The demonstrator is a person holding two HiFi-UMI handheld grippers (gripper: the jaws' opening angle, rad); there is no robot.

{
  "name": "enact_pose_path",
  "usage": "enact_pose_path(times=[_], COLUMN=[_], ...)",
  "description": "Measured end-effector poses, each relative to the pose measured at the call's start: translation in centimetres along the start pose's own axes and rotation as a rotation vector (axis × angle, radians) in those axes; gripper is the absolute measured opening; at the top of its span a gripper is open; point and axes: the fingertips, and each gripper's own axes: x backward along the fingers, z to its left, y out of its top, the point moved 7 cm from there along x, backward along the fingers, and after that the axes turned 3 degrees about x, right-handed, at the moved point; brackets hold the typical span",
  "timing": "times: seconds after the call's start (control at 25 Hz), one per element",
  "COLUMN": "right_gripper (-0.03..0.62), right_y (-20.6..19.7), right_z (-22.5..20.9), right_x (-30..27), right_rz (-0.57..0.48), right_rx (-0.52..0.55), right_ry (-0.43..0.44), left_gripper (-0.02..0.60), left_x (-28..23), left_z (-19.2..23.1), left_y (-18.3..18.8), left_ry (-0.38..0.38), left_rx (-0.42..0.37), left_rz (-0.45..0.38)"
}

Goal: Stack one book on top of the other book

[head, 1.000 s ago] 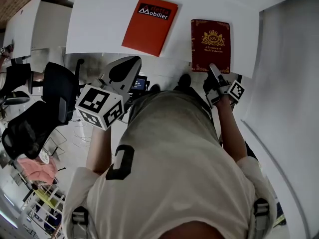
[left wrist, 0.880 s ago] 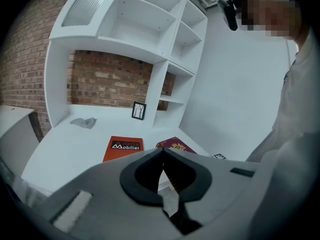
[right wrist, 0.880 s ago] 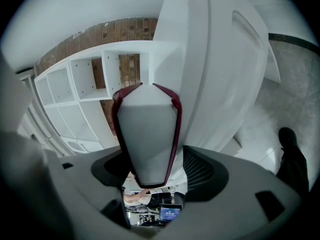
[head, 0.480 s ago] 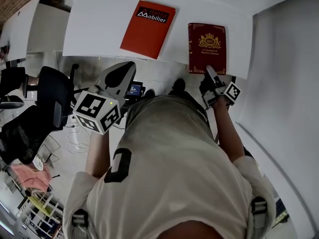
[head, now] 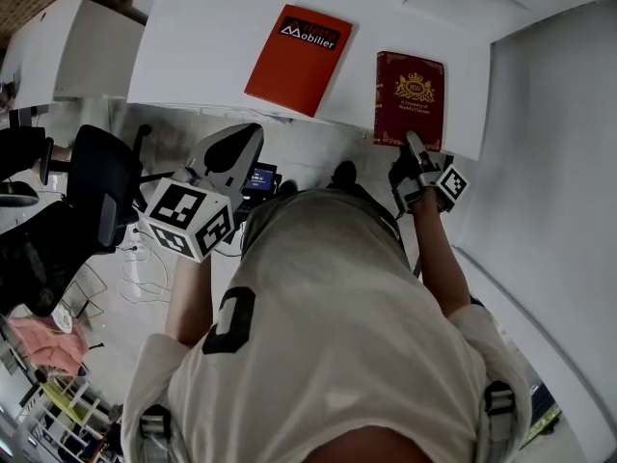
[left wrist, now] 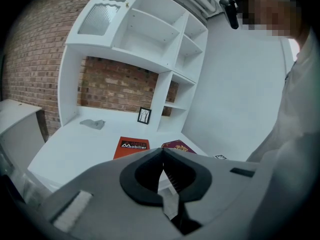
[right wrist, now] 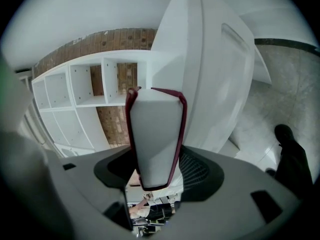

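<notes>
The dark red hardback book (head: pixel 410 99) sits at the right end of the white desk (head: pixel 207 51), its near short edge at the desk's front rim. The right gripper (head: pixel 415 146) has that near edge between its jaws. The right gripper view shows them closed on the book end-on, with the white page block and its two dark red covers reaching well down between them. The cover carries a gold crest, and the gold lettering under it is too small to read.

A flat orange book (head: pixel 299 46) lies to its left, apart from it and slightly turned. A black band across its far end reads "Mobilier" in white. The left gripper (head: pixel 247 135) hangs in front of the desk with its jaws closed tip to tip and nothing between them.
</notes>
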Motion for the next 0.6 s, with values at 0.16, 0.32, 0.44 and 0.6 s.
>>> enact_pose_path(times=[0.16, 0.32, 0.44, 0.6], right_gripper=[0.227, 0.225, 0.224, 0.222], right_y=[-0.4, -0.7, -0.9, -1.2], right_z=[0.1, -0.1, -0.1, 0.3], right_x=[0.4, 0.8, 0.6, 1.2], right_rz=[-0.015, -0.024, -0.037, -0.072], right_rx=[0.000, 0.007, 0.004, 0.005], right_ry=[-0.003, -0.013, -0.023, -0.035], left_gripper=[0.003, 0.003, 0.003, 0.003], left_x=[1.0, 1.6, 1.8, 2.7], left_z=[0.8, 1.5, 1.9, 2.5], left_y=[-0.5, -1.0, -1.2, -1.0], left_ry=[0.006, 0.005, 0.008, 0.009], left_rx=[0.008, 0.014, 0.013, 0.008], left_rz=[-0.015, -0.024, -0.032, -0.051])
